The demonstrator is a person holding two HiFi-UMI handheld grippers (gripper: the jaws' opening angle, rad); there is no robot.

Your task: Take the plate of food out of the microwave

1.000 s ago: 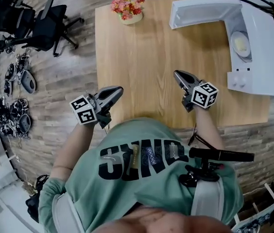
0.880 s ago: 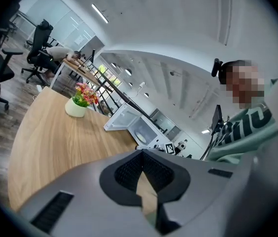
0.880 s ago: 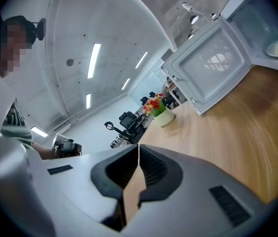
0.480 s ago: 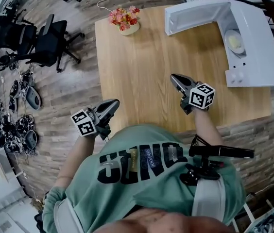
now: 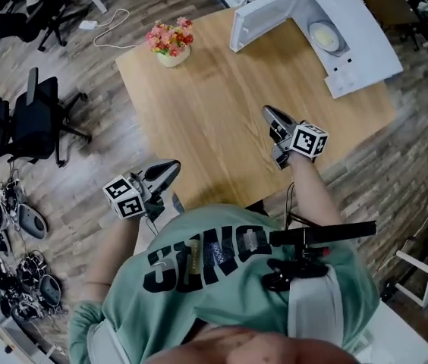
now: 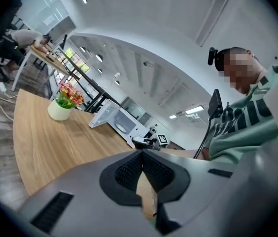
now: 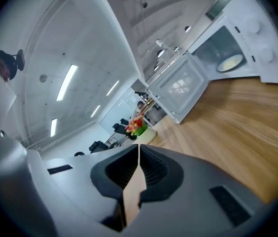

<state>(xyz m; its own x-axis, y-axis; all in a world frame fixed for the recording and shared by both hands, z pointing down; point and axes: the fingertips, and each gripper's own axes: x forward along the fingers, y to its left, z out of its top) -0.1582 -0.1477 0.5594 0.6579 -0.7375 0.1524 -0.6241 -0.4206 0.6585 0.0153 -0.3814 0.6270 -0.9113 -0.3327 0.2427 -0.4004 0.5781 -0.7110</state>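
Wood-plank flooring runs round a pale wooden table (image 5: 214, 89), with black office chairs (image 5: 24, 123) parked off to the left and a flower pot (image 5: 170, 44) near the table's far left corner. At the table's near left edge hovers the left claw (image 5: 174, 165), its jaws pressed together on nothing. Further right, the right claw (image 5: 267, 112) hangs over the tabletop, its jaws likewise pressed together and empty, aimed more toward the flowers than the oven. At the far right corner the white microwave (image 5: 366, 51) stands with its door (image 5: 263, 17) swung wide, and the plate of food (image 5: 324, 35) sits inside the cavity, well apart from both claws. By my reading, the door is dealt with. What is left is reaching in, gripping the plate and drawing it out.
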